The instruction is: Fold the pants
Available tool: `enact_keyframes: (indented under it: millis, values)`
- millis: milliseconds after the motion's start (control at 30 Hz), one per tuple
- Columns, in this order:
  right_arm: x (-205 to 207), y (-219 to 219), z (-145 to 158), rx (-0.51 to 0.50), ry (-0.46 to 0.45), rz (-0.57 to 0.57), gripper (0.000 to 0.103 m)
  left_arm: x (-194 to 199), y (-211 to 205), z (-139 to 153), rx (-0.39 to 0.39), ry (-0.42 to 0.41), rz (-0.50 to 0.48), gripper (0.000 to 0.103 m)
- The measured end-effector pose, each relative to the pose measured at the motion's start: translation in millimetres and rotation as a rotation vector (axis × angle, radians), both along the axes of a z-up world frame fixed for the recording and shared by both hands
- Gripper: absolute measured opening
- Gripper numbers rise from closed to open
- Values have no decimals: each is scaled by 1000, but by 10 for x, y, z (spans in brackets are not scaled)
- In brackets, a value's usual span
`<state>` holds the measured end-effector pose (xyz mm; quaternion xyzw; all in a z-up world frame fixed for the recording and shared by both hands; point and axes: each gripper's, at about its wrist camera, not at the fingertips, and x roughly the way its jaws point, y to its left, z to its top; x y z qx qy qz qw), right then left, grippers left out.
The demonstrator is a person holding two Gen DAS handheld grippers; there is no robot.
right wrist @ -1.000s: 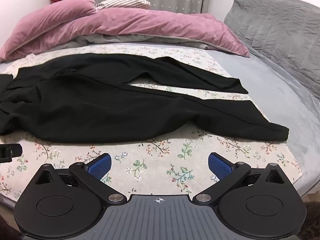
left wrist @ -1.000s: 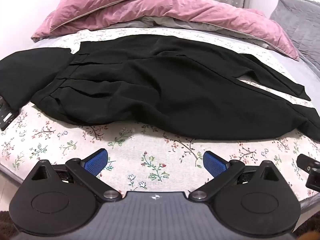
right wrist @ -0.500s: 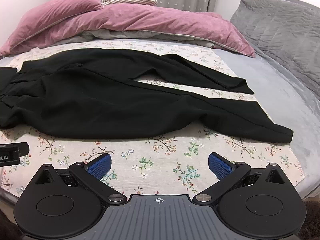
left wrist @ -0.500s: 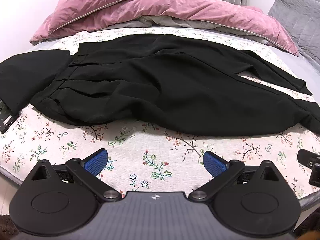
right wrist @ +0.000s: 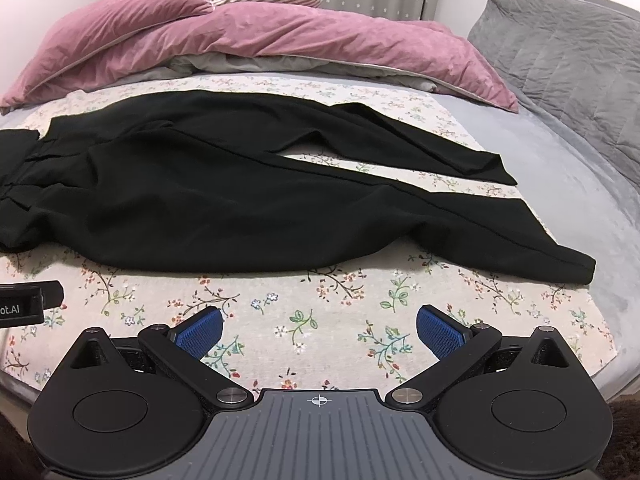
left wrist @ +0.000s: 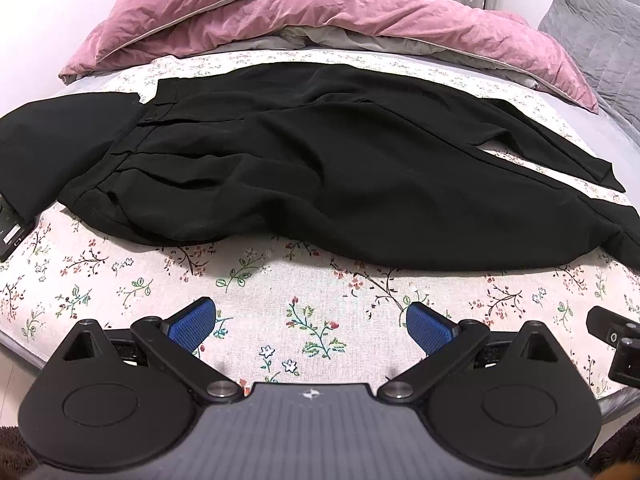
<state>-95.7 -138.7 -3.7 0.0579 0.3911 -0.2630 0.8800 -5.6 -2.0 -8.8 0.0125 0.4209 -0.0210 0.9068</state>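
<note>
Pants [left wrist: 320, 168], one pair, lie across the floral sheet [left wrist: 280, 296] at 12 o'clock. Two grippers, left [left wrist: 311, 320] and right [right wrist: 319, 325], gape empty, now nearer.

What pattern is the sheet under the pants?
Floral sheet, on white; clearest in the right wrist view.

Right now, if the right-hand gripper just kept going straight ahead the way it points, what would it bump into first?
Probably the black pants spread flat on the floral sheet. The right gripper, open and empty, points over bare sheet toward the near trouser leg. Depth is hard to judge; angled lower, it would meet the sheet first.
</note>
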Motion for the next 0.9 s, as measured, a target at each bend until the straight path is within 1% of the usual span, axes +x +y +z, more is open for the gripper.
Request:
enact_keyframes:
  millis: [900]
  values:
    - [32, 64, -28, 8, 11, 18, 103, 5, 6, -33, -2, 9, 7, 103]
